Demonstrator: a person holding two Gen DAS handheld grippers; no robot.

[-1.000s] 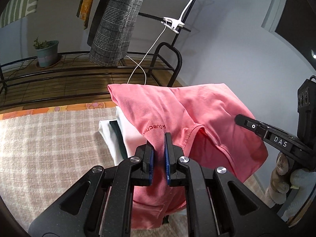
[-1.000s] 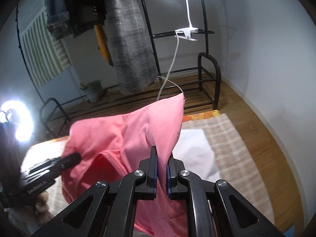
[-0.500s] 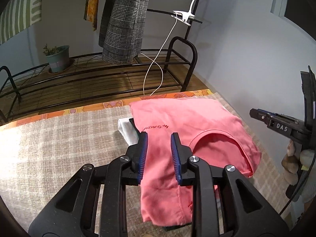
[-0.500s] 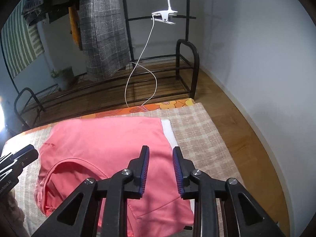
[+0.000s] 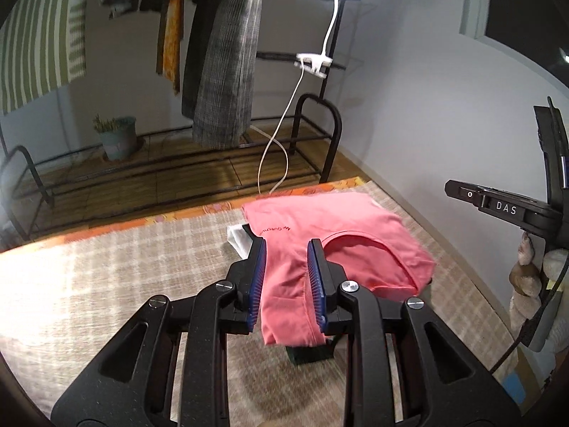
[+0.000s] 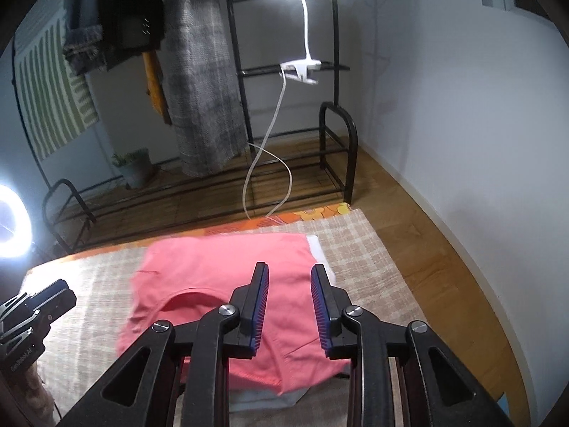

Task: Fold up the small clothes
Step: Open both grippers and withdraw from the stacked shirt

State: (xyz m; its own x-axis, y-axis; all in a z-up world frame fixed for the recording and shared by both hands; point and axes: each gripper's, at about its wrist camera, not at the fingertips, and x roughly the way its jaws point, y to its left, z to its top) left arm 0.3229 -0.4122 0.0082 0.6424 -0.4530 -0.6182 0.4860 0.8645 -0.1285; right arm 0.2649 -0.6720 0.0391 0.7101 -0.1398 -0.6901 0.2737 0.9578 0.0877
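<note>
A folded pink shirt [image 5: 341, 238] lies on top of a small stack of folded clothes on the checked cloth [image 5: 117, 284]; white and dark garments stick out under it. It also shows in the right wrist view [image 6: 220, 277]. My left gripper [image 5: 286, 252] is open just above the shirt's near left part, holding nothing. My right gripper [image 6: 289, 277] is open above the shirt's near right part, holding nothing. The other gripper shows at the right edge of the left wrist view [image 5: 498, 210].
A white garment's edge [image 6: 320, 252] shows under the shirt's right side. Behind the table stand a black metal rack [image 5: 320, 135], hanging clothes [image 5: 224, 71], a clip lamp with a white cable [image 5: 313, 64] and a potted plant [image 5: 117, 138]. A ring light [image 6: 10, 220] glows left.
Both grippers let go of the pink shirt, which dropped flat onto the stack. Both jaws opened and the grippers drew back a little and lifted.
</note>
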